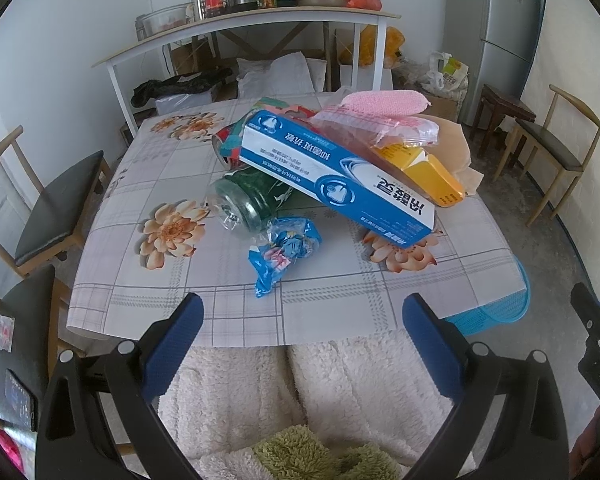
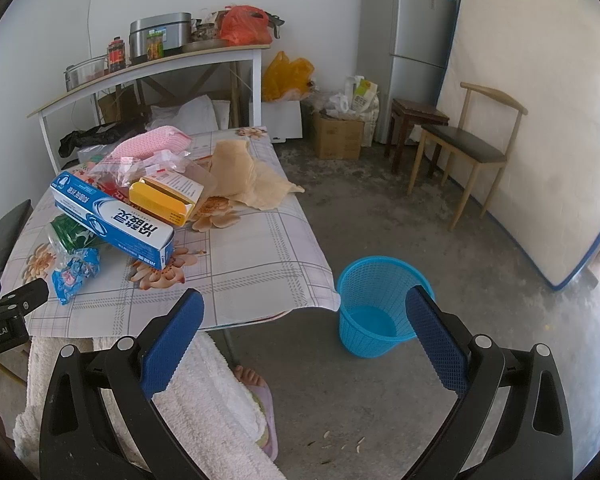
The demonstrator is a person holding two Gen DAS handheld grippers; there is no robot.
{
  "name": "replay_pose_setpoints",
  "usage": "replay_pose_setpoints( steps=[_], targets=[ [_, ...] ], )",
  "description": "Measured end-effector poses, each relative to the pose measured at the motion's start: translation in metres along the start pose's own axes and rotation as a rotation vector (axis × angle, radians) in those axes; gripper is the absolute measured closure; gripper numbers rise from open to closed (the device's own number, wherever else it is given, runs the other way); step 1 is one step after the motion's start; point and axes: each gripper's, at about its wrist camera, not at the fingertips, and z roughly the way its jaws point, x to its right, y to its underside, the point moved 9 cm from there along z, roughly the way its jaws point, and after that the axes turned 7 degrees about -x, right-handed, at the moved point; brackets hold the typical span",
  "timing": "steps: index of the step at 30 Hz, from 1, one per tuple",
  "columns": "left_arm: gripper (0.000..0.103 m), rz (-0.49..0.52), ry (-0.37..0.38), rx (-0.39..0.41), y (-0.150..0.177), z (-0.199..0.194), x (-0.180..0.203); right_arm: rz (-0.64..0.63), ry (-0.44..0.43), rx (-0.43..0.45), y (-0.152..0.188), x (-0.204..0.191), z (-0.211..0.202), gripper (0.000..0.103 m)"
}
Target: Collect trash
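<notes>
A heap of trash lies on the flowered table (image 1: 320,304): a long blue toothpaste box (image 1: 340,184) (image 2: 112,218), a crumpled blue wrapper (image 1: 284,252) (image 2: 74,272), a green crushed bottle (image 1: 248,204), a yellow carton (image 1: 428,176) (image 2: 164,198), a clear plastic bag (image 1: 364,128), a pink sponge (image 1: 384,102) (image 2: 150,144) and brown paper (image 2: 248,180). An empty blue basket (image 2: 376,308) (image 1: 496,312) stands on the floor at the table's right corner. My left gripper (image 1: 302,320) hangs open before the table's near edge, just short of the wrapper. My right gripper (image 2: 304,312) is open over the floor, beside the basket.
A person's legs in fluffy white trousers (image 1: 300,392) sit under the near table edge, a foot (image 2: 252,378) on the floor. Wooden chairs (image 1: 56,208) (image 2: 464,148) stand left and right. A cluttered shelf table (image 1: 240,28), a fridge (image 2: 408,48) and a mattress (image 2: 532,120) line the walls.
</notes>
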Motion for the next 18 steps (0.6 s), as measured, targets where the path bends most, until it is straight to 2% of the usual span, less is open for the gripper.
replay_pose_setpoints(
  steps=[18],
  targets=[
    [0.006,0.001,0.000,-0.007,0.001,0.002,-0.001,0.001,-0.001,-0.004,0.000,-0.008,-0.001,0.007]
  ],
)
